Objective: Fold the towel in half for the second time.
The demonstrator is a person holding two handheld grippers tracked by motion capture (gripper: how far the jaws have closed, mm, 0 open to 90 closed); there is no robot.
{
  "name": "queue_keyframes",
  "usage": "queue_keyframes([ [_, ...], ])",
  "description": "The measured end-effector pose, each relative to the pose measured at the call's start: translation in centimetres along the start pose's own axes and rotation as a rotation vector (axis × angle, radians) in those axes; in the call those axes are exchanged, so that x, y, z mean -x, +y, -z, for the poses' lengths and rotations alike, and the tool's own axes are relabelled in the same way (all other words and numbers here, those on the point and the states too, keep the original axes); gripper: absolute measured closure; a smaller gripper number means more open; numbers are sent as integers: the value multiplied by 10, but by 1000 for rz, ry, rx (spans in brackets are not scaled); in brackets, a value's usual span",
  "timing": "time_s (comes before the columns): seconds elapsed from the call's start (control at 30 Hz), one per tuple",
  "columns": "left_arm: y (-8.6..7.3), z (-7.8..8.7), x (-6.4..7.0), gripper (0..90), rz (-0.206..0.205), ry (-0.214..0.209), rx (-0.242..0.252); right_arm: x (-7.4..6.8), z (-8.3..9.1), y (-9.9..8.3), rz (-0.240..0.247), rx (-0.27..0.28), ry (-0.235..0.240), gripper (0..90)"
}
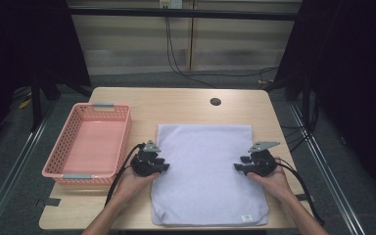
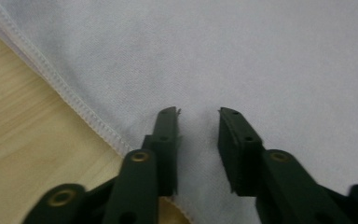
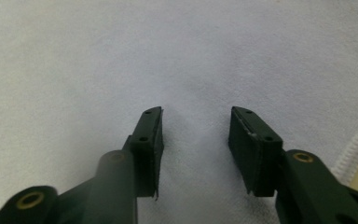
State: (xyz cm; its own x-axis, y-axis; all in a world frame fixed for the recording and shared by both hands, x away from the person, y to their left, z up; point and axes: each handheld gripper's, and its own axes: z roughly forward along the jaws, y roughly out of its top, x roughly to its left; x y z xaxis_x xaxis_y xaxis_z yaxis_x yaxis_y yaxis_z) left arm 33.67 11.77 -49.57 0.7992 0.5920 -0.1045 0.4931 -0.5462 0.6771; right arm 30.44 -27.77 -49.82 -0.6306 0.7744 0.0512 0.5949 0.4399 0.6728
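A pale lavender towel (image 1: 203, 171) lies folded flat on the wooden table (image 1: 176, 105), with a small white label near its front right corner. My left gripper (image 1: 165, 165) rests at the towel's left edge, jaws open and empty over the cloth (image 2: 261, 60), close to the stitched hem (image 2: 81, 109). At the towel's right edge my right gripper (image 1: 237, 166) points inward, open, with bare cloth (image 3: 121, 56) between its jaws. Midway between the tips: left gripper (image 2: 199, 112), right gripper (image 3: 196, 110).
A pink plastic basket (image 1: 100, 110) stands empty at the table's left side, just beside the towel. A round cable hole (image 1: 215, 102) sits near the far edge. Cables run on the floor behind the table. Bare wood shows around the towel.
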Motion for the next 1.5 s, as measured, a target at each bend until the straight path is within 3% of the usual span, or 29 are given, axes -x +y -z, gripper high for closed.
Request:
queue_keyframes([
  [0.03,0,0,0,744,0,0,0,0,0,0,0,0,0,605],
  [0.1,-5,3,4,807,0,-16,9,-1,8,-8,-3,1,14,711],
  [0.2,-8,6,10,835,9,-46,-4,-1,15,-15,-12,-4,42,788],
  [0.47,-24,18,39,837,-21,-117,-17,-15,32,-32,-12,-21,68,807],
  [0.67,-31,28,60,799,-29,-170,-71,-30,53,-51,-7,-50,104,802],
  [0.73,-30,30,62,741,-66,-196,-87,-32,58,-55,-17,-58,119,789],
  [0.77,-28,29,60,707,-61,-201,-86,-34,59,-57,-17,-60,126,770],
  [0.83,-22,28,53,642,-29,-190,-57,-32,60,-55,-12,-50,130,650],
  [0.93,-10,27,37,610,1,-161,-5,-16,66,-43,-52,34,109,621],
  [0.97,-5,27,32,614,7,-146,14,-7,68,-37,-81,51,76,631],
  [1.1,9,24,14,654,30,-115,63,29,61,-20,-100,72,-16,623],
  [1.13,9,24,14,671,30,-115,63,29,61,-20,-100,72,-16,623],
  [1.17,16,18,4,673,25,-83,74,48,54,-12,-122,102,-62,605],
  [1.27,21,10,-7,669,57,-68,79,66,46,-2,-119,103,-90,577],
  [1.33,26,1,-17,664,83,-53,74,74,37,2,-130,99,-71,551],
  [1.5,29,-7,-29,623,103,-51,88,82,15,-1,-131,41,-64,500],
])
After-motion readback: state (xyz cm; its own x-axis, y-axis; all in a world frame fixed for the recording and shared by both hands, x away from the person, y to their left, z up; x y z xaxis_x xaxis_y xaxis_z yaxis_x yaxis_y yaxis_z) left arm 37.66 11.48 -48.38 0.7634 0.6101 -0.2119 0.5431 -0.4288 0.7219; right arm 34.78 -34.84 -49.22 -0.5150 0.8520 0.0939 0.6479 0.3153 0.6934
